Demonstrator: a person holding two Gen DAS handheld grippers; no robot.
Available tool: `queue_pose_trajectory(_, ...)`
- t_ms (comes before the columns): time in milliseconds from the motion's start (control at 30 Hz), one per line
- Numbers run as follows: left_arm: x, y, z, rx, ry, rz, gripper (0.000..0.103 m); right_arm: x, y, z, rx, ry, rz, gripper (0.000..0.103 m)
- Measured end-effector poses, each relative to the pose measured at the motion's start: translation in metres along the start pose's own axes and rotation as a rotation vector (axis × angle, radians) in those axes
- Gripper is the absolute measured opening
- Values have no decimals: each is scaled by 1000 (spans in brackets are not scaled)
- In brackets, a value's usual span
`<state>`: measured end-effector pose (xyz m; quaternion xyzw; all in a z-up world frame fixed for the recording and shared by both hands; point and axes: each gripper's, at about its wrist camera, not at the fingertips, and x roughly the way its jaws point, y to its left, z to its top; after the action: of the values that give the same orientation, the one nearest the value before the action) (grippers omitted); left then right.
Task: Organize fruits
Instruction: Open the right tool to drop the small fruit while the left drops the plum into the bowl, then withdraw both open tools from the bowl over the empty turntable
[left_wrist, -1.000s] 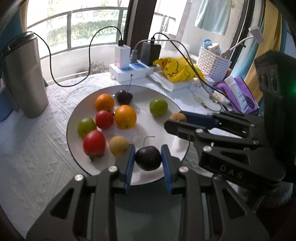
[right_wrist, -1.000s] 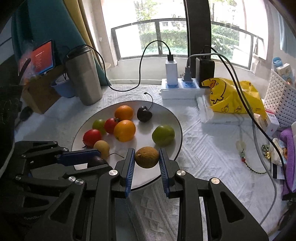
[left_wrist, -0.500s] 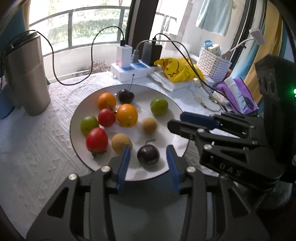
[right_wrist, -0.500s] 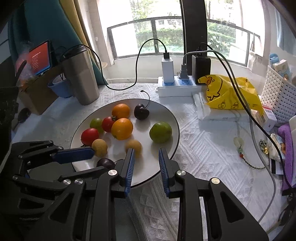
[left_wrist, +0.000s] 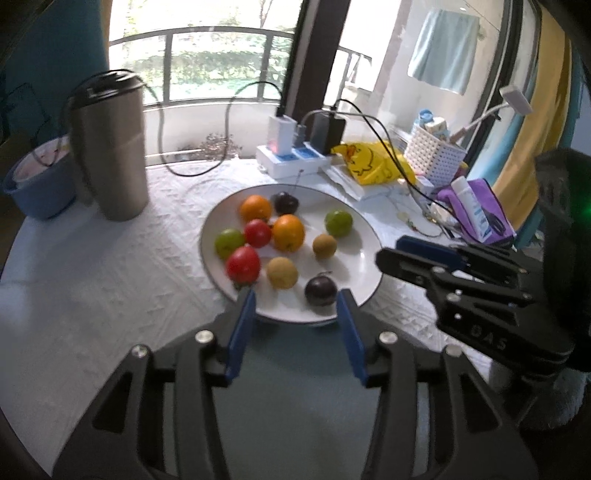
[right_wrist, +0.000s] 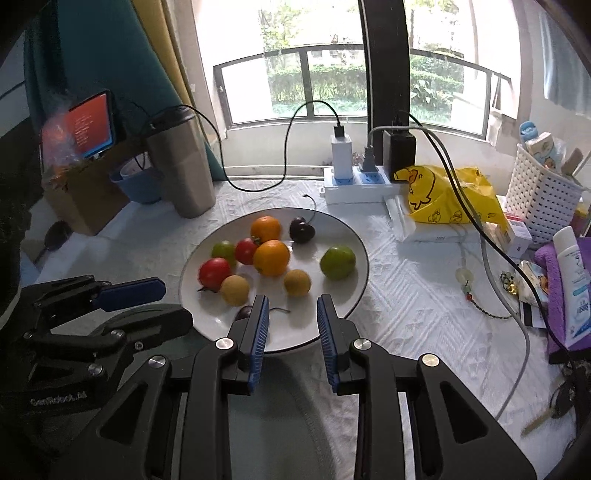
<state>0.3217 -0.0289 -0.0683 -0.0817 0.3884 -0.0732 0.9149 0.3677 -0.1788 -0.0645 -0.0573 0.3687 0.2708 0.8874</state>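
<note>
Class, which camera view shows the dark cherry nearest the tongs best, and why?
The left wrist view: the near dark cherry lies whole on the plate, just beyond the open left tongs. In the right wrist view a finger of the open right tongs hides most of it.

the left wrist view was aimed forward and down from near the white plate (left_wrist: 364, 236), at its near-left edge. the right wrist view was aimed likewise from the near-right. the plate, steel tumbler (right_wrist: 183, 166) and power strip (left_wrist: 286, 164) were shared.
</note>
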Motion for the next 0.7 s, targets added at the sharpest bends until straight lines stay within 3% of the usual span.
queue_pose_trajectory(67,-9,4,-3,-13,-15,7,62,-8,6,-1,-8,-7,-3,29)
queue_pose_trajectory(133,-17,7,-6,-24,-28,11,65,-15,13,-2,-16,-13,-6,29)
queue_pose_trajectory(700,-70,31,-52,-62,-72,99,74,-52,68,-38,-43,-21,-6,29)
